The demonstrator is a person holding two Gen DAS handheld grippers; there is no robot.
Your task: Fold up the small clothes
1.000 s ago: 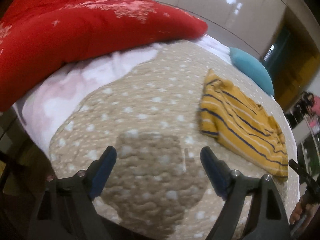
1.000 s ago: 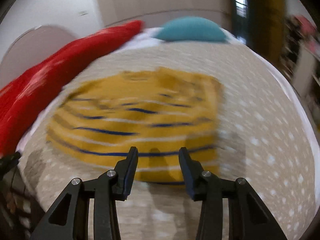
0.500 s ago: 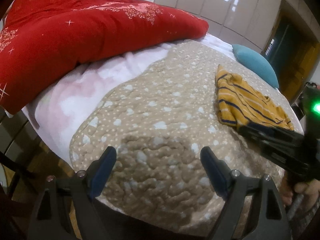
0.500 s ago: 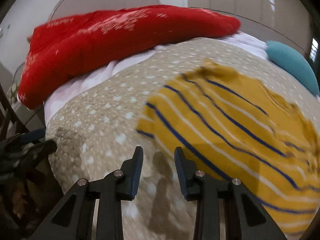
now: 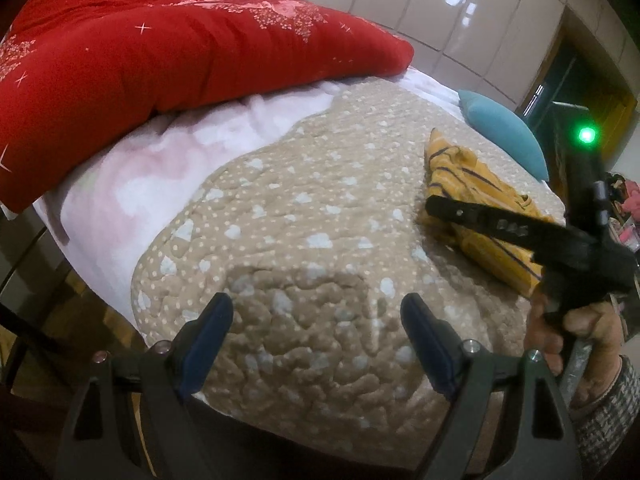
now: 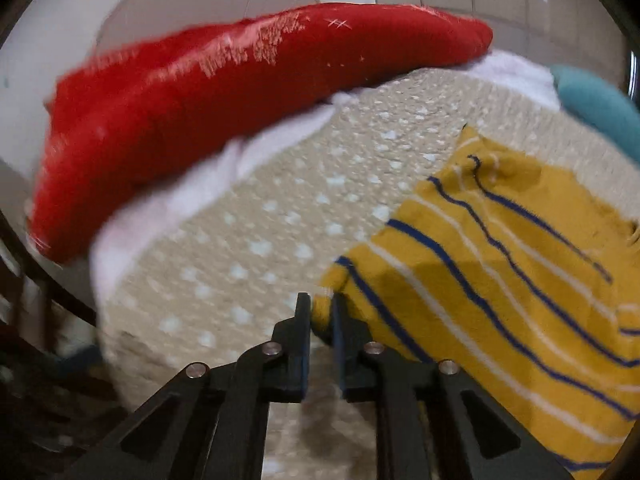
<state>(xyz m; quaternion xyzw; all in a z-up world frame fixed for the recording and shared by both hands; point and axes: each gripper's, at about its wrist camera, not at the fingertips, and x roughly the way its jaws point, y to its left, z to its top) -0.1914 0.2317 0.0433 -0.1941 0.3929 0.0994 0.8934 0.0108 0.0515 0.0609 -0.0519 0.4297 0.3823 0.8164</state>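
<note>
A small yellow garment with blue and white stripes (image 6: 500,264) lies on the beige dotted quilt (image 6: 280,240). My right gripper (image 6: 320,316) is shut on the garment's near left corner, low on the quilt. In the left wrist view the garment (image 5: 476,204) lies at the right, with the right gripper (image 5: 436,204) reaching onto its near edge. My left gripper (image 5: 316,328) is open and empty, over the quilt (image 5: 312,220) near its front edge, well left of the garment.
A thick red duvet (image 5: 160,52) is piled along the far left on a pale pink blanket (image 5: 160,168). A teal pillow (image 5: 504,136) lies beyond the garment. The bed's front edge drops off below my left gripper.
My right gripper moved to the garment's near left corner and shut on it. The left gripper drew back slightly and stayed open.
</note>
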